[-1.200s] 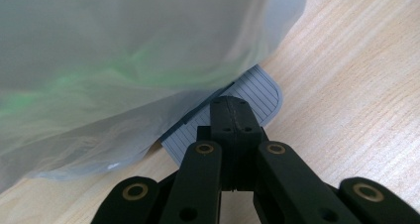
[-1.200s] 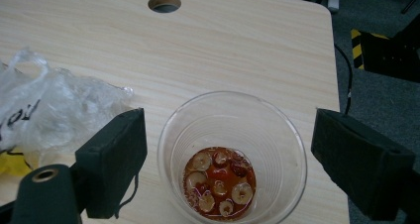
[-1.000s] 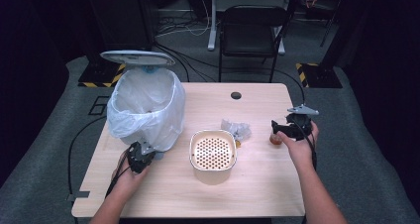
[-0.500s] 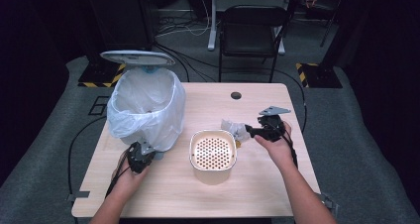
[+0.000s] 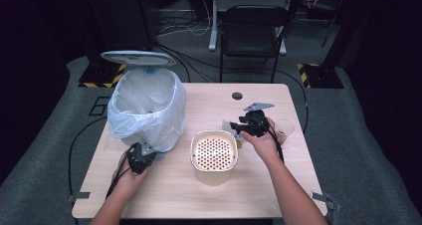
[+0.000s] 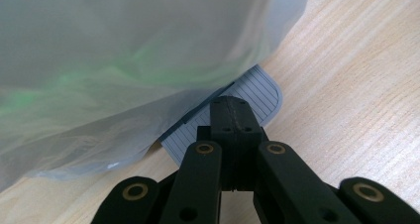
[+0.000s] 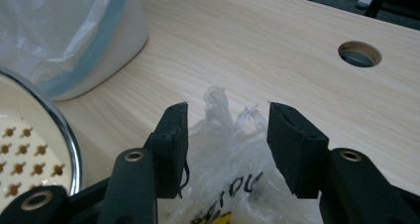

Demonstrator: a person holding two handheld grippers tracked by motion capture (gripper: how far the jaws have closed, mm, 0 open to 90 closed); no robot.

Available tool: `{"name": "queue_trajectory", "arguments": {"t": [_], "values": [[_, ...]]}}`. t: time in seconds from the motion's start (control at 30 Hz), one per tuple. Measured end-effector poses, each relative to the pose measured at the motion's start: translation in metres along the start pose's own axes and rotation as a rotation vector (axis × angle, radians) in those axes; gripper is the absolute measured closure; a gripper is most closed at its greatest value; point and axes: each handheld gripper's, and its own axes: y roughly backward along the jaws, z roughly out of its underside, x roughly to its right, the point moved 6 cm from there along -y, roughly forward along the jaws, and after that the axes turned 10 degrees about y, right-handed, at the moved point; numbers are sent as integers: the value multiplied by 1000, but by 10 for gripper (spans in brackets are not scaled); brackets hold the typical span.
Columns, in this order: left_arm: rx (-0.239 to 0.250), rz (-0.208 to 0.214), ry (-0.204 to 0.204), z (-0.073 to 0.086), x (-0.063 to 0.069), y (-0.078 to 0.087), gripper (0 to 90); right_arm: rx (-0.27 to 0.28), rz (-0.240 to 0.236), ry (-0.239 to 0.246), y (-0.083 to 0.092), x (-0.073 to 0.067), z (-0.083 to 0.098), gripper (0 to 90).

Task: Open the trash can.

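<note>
My tool [image 6: 233,135] has its two black jaws pressed together, tips resting on a grey ribbed pedal [image 6: 250,92] that pokes out from under the translucent bag [image 6: 124,60]. The bag bulges across the upper left, with a faint green tint showing through the plastic. To the right and below I see pale wood-grain tabletop [image 6: 356,95].

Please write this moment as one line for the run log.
left gripper: shut, on grey ribbed pedal of lined white bin | right gripper: open, around crumpled clear plastic wrapper | lid: up
</note>
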Motion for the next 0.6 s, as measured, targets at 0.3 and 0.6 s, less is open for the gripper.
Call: {"name": "queue_trajectory", "arguments": {"t": [0.3,0.6], "values": [[-9,1,-9,0,0,1,900,-42,-32,8,-15,-7,-5,585],[-6,1,0,0,1,1,900,-102,-42,19,-17,-3,8,894]]}}
